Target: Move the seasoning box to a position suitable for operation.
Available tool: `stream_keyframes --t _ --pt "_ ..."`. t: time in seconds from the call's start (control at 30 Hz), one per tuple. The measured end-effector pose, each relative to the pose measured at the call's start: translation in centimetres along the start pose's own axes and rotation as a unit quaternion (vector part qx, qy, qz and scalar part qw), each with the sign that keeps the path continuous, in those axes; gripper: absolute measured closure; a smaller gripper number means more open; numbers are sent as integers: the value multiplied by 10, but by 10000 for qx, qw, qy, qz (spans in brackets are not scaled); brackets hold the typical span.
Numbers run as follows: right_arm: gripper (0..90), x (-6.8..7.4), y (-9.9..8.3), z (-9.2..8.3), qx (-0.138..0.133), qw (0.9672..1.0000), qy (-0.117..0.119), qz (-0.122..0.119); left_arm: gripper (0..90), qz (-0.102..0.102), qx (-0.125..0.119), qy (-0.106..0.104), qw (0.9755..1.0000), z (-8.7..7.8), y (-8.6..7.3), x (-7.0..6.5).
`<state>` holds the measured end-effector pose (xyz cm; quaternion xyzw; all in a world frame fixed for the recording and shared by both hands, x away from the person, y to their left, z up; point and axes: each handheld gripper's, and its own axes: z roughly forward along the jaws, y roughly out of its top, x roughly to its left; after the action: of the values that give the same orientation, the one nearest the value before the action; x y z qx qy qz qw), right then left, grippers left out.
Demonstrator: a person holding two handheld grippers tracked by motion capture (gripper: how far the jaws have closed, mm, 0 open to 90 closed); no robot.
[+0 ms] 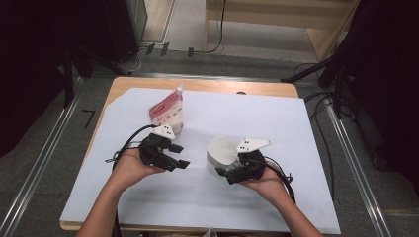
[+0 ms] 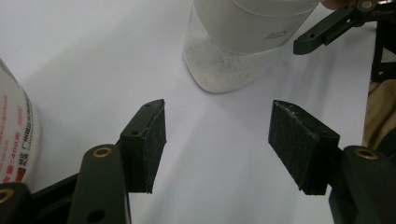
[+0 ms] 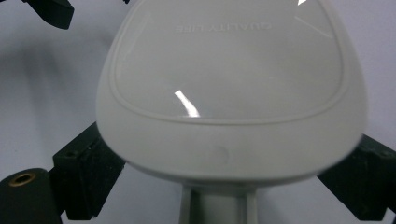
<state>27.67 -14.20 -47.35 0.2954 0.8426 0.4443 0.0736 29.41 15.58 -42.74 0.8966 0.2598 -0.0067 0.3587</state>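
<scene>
A jar (image 1: 221,152) with a white lid and a clear body holding white powder stands upright on the white sheet, right of centre. My right gripper (image 1: 228,174) reaches it from the near right, jaws on either side of the body just under the lid (image 3: 233,93), and looks shut on it. One of its fingers (image 2: 322,30) lies against the jar (image 2: 233,46). My left gripper (image 1: 182,155) hovers left of the jar, open, with bare sheet between its pads (image 2: 149,140). A red and white pouch (image 1: 168,111) stands behind the left gripper, and its edge (image 2: 14,130) is close to the left jaw.
A white sheet (image 1: 276,118) covers most of the wooden table (image 1: 197,84). Metal rails (image 1: 44,163) run along both sides of the table. Cables and dark stands lie on the floor beyond the far edge.
</scene>
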Motion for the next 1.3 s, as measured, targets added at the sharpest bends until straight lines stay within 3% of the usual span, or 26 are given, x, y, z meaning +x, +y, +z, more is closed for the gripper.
stream_keyframes --t 0.1,0.17,0.37,0.47,0.6,0.63,0.73,0.8,0.87,0.9,0.97,1.03,1.1,1.13,1.23,1.3 --pt "61 2 -1 -5 148 9998 23 96 391 80 -31 42 10000 -1 -1 0" --pt "52 1 -5 -14 97 9998 153 123 407 114 -38 61 9999 -2 -1 -1" --pt "65 1 -8 -35 -47 9997 154 183 446 175 -114 44 9998 1 0 -3" --pt "86 0 -10 -43 -8 9996 173 224 466 244 -101 135 9996 3 0 -6" --pt "134 -1 -11 -50 -34 9996 147 237 492 135 -168 76 9997 7 3 -4" --pt "160 -2 -11 -53 -83 9992 209 322 507 134 -187 33 9997 8 4 -4" --pt "183 -3 -12 -57 -73 9994 214 258 521 79 -125 -118 9998 12 10 -3" --pt "250 -5 -16 -62 -67 9998 73 144 524 204 -77 -168 9996 14 17 -1" --pt "342 -7 -19 -65 -106 9997 126 181 543 258 -99 -157 9995 15 19 0" --pt "342 -7 -19 -65 -106 9997 126 181 543 308 -112 -93 9994 15 22 0" --pt "442 -8 -21 -69 -176 9996 104 190 621 388 -136 -140 9991 17 26 1" --pt "475 -7 -20 -69 -205 9996 64 170 624 458 -147 -119 9988 19 31 4" --pt "620 -4 -20 -71 -187 9997 27 130 595 358 -203 -178 9990 20 33 7" --pt "620 -4 -20 -71 -187 9997 27 130 595 352 -210 -196 9990 20 33 9" --pt "773 -2 -24 -69 -185 9996 130 162 534 333 -306 -253 9987 22 34 14" --pt "865 0 -27 -67 -132 9995 218 180 486 347 -240 -246 9988 24 34 15"
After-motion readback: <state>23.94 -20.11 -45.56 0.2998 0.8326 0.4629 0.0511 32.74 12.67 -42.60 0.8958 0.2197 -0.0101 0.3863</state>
